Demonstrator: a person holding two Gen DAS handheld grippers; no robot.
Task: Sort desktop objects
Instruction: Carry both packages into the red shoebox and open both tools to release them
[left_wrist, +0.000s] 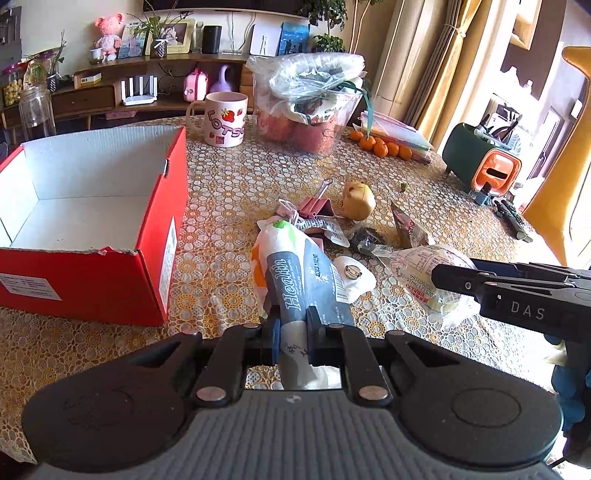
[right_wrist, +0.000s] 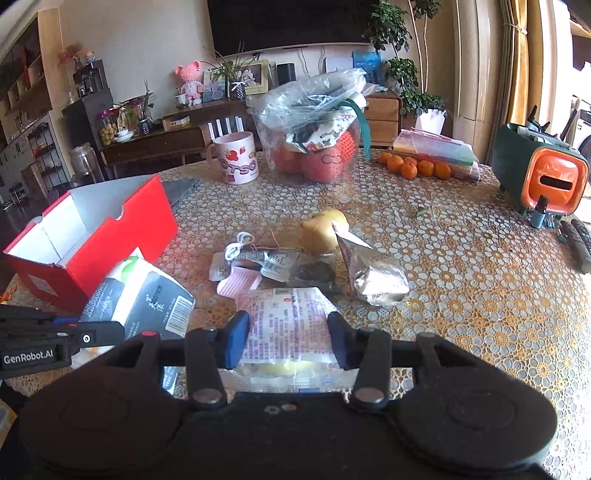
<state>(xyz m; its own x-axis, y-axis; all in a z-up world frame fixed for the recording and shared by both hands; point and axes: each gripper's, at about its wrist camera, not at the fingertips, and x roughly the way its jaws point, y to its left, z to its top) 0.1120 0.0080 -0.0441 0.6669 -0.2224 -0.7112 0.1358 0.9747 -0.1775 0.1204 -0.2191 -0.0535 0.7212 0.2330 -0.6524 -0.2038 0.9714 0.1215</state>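
Left gripper (left_wrist: 291, 325): jaws clamped tight on a tissue pack (left_wrist: 295, 280) marked "Health", pack raised off the tablecloth (left_wrist: 221, 206), just right of the red shoebox (left_wrist: 159, 258).

Right gripper (right_wrist: 286, 339): jaws partly closed with a clear-wrapped snack packet (right_wrist: 286, 325) between them, blue pads (right_wrist: 236, 336) against both of its sides; yellowish contents visible through the wrap. Packet well right of the red shoebox, beyond the tissue pack.

Red shoebox: open, white interior, nothing visible inside, standing at the left of the table.

Loose pile right of the shoebox, past both grippers: round white badge (left_wrist: 351, 275), pink binder clip (left_wrist: 317, 206), small printed sachets (right_wrist: 273, 260), white cord (right_wrist: 238, 245), crumpled foil wrapper (right_wrist: 373, 277), tan figurine head (left_wrist: 358, 201).

Further beyond the shoebox: pink strawberry mug (left_wrist: 225, 118), clear container of red fruit under a plastic bag (left_wrist: 306, 107), row of small oranges (left_wrist: 384, 146) beside stacked folders, green and orange desk organiser (left_wrist: 480, 162) at far right.
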